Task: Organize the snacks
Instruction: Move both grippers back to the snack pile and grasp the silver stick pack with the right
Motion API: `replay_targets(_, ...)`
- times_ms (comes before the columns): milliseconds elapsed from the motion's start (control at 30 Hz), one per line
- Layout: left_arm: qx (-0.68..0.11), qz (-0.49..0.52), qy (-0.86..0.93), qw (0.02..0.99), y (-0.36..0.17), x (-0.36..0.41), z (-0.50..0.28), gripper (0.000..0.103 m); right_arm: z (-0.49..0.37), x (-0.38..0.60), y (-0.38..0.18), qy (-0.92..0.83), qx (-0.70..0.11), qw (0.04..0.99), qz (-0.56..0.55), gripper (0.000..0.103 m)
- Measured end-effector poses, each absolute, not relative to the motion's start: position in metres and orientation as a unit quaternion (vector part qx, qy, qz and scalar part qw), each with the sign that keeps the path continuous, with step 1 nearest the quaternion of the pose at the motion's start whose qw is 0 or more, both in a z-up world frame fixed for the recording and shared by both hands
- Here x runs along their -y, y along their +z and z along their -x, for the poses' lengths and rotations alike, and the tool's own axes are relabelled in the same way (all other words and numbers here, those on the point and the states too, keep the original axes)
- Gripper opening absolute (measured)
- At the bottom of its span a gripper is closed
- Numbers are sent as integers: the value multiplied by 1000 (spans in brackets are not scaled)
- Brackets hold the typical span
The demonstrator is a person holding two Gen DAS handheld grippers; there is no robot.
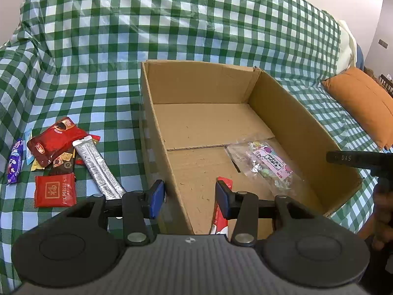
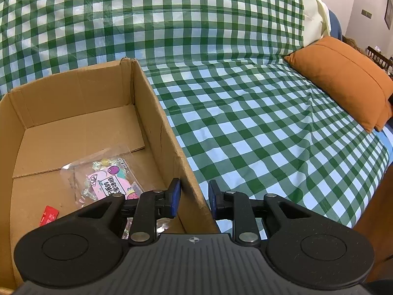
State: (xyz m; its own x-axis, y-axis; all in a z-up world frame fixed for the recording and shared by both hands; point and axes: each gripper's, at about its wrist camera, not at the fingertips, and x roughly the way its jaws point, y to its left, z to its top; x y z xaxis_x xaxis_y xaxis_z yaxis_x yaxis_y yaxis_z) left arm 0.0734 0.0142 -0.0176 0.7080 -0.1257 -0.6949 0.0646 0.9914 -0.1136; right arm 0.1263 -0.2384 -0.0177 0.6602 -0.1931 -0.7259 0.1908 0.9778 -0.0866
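An open cardboard box [image 1: 307, 132] stands on the checked cloth. In it lie a clear bag of candy with a pink label [image 1: 266, 163] and a red stick packet [image 1: 221, 211]. My left gripper [image 1: 189, 198] is open and empty, straddling the box's left wall near its front. Left of the box lies a pile of snacks: a red pouch [image 1: 55, 141], a silver stick packet [image 1: 98, 168], a flat red packet [image 1: 54, 190] and a purple bar [image 1: 14, 162]. My right gripper [image 2: 194, 198] is open and empty, straddling the box's right wall [image 2: 172, 132]. The candy bag [image 2: 108, 179] and red packet [image 2: 49, 215] show there too.
An orange cushion [image 2: 343, 78] lies at the right on the green checked cloth [image 2: 270, 127], which covers the sofa seat and back. The right gripper's handle [image 1: 356, 158] and a hand show at the right edge of the left wrist view.
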Motion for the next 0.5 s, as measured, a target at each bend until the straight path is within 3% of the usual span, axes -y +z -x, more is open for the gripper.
replay_targets(333,-366,39,-51,928,-15,-15,-70,52,-125,239,-14,-109,-389,915,5,27)
replay_targets(500,-325,35,-45,944,-1,-26,-53,52,-117,224,0,-98,-348,932,21,43)
